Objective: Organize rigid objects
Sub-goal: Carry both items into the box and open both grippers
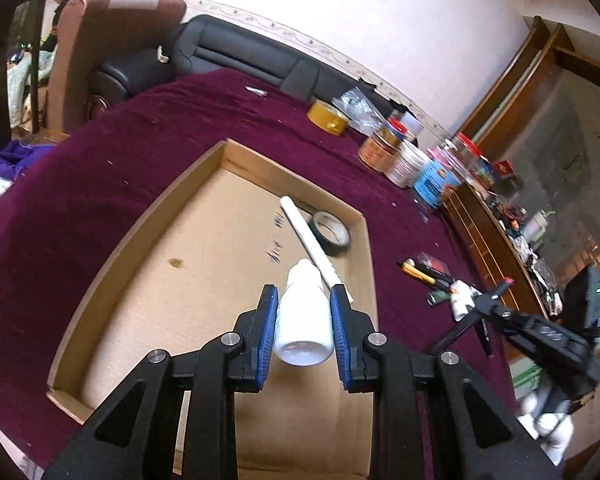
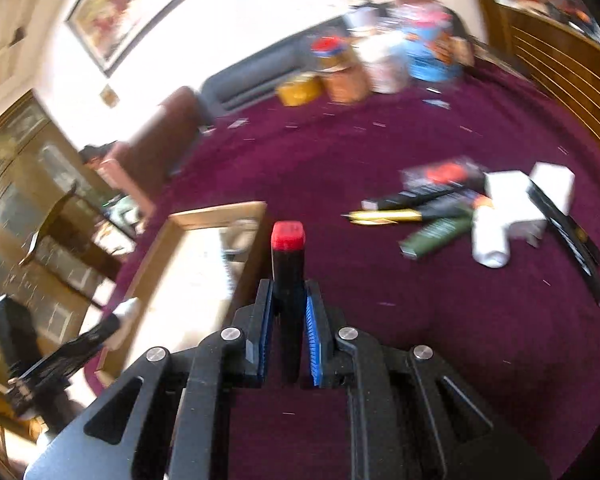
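Observation:
My left gripper (image 1: 304,294) is shut on a white plastic bottle (image 1: 304,320) and holds it above the shallow cardboard box (image 1: 140,236). In the box lie a white tube (image 1: 310,242) and a black tape roll (image 1: 331,233). My right gripper (image 2: 288,292) is shut on a black marker with a red cap (image 2: 287,256), above the purple cloth just right of the box (image 2: 216,212). It shows in the left wrist view (image 1: 496,294) too. A pile of pens, tubes and white boxes (image 2: 472,208) lies on the cloth to the right.
A purple cloth (image 1: 140,132) covers the table. Jars and tins (image 1: 412,160) and a yellow tape roll (image 1: 327,117) stand along the far edge. A wooden cabinet (image 1: 496,240) flanks the right side. A black sofa (image 1: 236,48) is behind the table.

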Motion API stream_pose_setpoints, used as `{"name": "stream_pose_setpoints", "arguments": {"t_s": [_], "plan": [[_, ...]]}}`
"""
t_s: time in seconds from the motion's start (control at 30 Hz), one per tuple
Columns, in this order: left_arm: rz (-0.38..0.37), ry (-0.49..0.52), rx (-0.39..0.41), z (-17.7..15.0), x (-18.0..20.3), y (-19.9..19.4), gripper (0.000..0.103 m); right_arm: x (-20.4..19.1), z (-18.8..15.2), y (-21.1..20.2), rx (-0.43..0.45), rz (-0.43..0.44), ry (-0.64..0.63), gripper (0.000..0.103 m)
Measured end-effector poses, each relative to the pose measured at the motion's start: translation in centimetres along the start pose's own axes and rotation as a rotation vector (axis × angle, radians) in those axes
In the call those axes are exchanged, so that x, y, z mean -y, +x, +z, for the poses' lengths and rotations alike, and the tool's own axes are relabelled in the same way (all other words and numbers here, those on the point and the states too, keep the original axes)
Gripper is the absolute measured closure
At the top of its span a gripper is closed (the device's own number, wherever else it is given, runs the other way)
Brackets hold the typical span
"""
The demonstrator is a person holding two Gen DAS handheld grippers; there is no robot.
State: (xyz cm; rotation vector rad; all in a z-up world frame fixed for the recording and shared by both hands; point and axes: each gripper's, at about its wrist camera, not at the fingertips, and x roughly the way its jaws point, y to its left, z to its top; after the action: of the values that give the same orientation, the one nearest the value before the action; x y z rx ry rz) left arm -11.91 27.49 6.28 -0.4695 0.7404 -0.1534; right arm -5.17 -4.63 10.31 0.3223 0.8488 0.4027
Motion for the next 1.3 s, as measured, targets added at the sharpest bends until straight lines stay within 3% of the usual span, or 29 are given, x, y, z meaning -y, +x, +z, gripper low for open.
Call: {"name": "stream_pose_setpoints", "arguments": {"t_s": [0.3,0.57,0.87,1.03,1.17,1.3], "plan": [[0.052,0.030,0.035,1.5,-1.3,0.1,0.081,-7.0,1.7,4.4,-0.116,0.136,-0.116,0.090],[0.112,0.047,-0.022,4.1,-2.2,3.2,0.081,-10.3,3.3,14.2,-0.253,0.089,-0.157,0.090],[0.158,0.036,-0.111,6.0,-3.7,7.3,0.081,-12.0,3.8,22.3,-0.381,0.015,-0.199,0.090],[0.175,-0.008,-0.201,6.6,-4.6,9.9,0.081,-11.0,3.5,23.6,-0.399,0.000,-0.176,0.090],[0.215,-0.008,-0.189,7.5,-4.6,11.4,0.081,-9.9,4.4,23.1,-0.350,-0.081,-0.172,0.090],[0.173,-0.021,-0.193,8.1,-4.4,13.1,0.075,-9.1,4.9,22.7,-0.345,-0.044,-0.121,0.090]]}}
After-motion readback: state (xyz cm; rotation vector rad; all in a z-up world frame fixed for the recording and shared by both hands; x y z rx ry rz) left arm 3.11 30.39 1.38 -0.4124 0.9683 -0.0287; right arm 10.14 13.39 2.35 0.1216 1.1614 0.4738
